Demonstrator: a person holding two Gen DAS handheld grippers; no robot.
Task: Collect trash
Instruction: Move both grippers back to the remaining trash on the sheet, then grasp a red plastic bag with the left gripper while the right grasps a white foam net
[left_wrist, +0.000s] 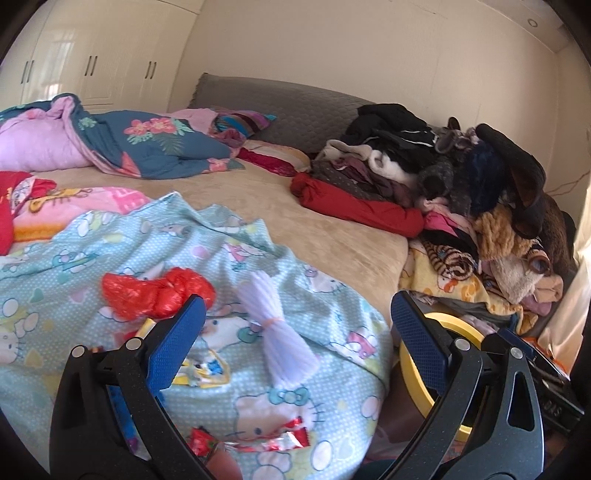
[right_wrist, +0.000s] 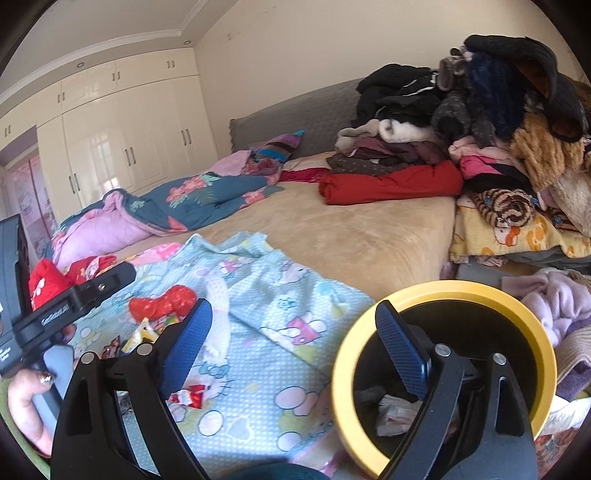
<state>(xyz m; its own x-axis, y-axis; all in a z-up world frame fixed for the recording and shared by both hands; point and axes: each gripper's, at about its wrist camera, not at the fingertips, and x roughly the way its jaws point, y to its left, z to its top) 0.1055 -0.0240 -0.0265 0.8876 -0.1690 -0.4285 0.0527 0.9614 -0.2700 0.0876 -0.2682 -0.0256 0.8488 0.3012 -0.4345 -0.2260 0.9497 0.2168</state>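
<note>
Bedspread wrapper (left_wrist: 280, 439) beneath left tongs (left_wrist: 297, 325)

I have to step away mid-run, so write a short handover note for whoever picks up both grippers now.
Left gripper: open, empty, over the blue blanket.
Right gripper: open, empty, beside the yellow-rimmed bin.
Done: crumpled paper already lies in the bin.
Left on the blanket: red plastic bag, white bundle, red-and-silver wrapper, yellow wrappers.
</note>
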